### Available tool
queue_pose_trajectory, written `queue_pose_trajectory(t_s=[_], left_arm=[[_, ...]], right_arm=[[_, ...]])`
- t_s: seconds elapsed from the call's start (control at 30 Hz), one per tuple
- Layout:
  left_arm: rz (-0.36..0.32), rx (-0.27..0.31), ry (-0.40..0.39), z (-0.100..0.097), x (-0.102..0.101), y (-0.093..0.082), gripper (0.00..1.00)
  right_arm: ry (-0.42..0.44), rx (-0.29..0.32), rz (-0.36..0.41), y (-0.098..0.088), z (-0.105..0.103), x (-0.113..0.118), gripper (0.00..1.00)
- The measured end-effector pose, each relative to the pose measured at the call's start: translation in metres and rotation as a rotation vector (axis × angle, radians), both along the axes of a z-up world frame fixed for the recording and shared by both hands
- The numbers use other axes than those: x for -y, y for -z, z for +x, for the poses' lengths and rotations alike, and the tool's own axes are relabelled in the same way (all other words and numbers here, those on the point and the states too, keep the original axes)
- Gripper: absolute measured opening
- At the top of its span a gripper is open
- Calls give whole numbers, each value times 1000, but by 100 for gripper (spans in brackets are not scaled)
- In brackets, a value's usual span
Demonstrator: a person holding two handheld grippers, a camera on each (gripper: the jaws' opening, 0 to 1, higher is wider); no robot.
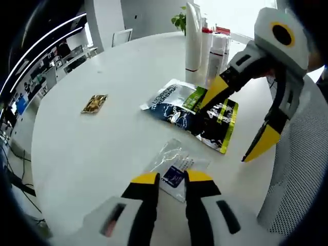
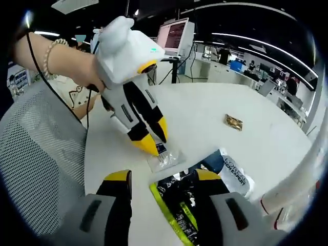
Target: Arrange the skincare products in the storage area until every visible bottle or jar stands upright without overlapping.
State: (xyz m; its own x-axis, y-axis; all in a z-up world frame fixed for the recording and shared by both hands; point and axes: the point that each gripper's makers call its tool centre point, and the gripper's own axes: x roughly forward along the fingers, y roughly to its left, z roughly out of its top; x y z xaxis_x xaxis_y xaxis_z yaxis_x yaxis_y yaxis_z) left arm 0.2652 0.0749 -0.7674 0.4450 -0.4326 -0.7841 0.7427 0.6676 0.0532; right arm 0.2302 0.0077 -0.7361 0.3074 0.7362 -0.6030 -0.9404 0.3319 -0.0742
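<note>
Several white tubes and bottles (image 1: 197,43) stand upright together at the table's far side; one blurred bottle (image 2: 287,201) fills the right gripper view's lower right. A black and green pouch (image 1: 197,115) (image 2: 179,202) lies flat on the white table (image 1: 118,72). My right gripper (image 2: 163,177) (image 1: 237,119) is wide open just above that pouch, one jaw on either side of its end. A small clear sachet (image 1: 173,163) (image 2: 165,157) with a blue label lies nearer. My left gripper (image 1: 172,178) (image 2: 154,137) stands over it, jaws a narrow gap apart, tips at the sachet.
A small gold sachet (image 1: 95,103) (image 2: 233,122) lies alone further out on the table. A grey mesh chair (image 1: 302,169) (image 2: 41,148) stands against the near table edge. A person's hand (image 2: 56,59) holds the left gripper. A potted plant (image 1: 179,20) sits behind the bottles.
</note>
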Motion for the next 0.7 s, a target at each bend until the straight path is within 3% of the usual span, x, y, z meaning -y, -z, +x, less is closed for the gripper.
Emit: queue_pose_trajectory(t_s=[0.33,0.7], left_arm=[[-3,-11,-27,1,-1,0,24],[0,-17,-45,2,-3,-1,29]], right_arm=[[18,-37,6,-1,-27,36,68],[203,-77,9,-5,-26,92,76]])
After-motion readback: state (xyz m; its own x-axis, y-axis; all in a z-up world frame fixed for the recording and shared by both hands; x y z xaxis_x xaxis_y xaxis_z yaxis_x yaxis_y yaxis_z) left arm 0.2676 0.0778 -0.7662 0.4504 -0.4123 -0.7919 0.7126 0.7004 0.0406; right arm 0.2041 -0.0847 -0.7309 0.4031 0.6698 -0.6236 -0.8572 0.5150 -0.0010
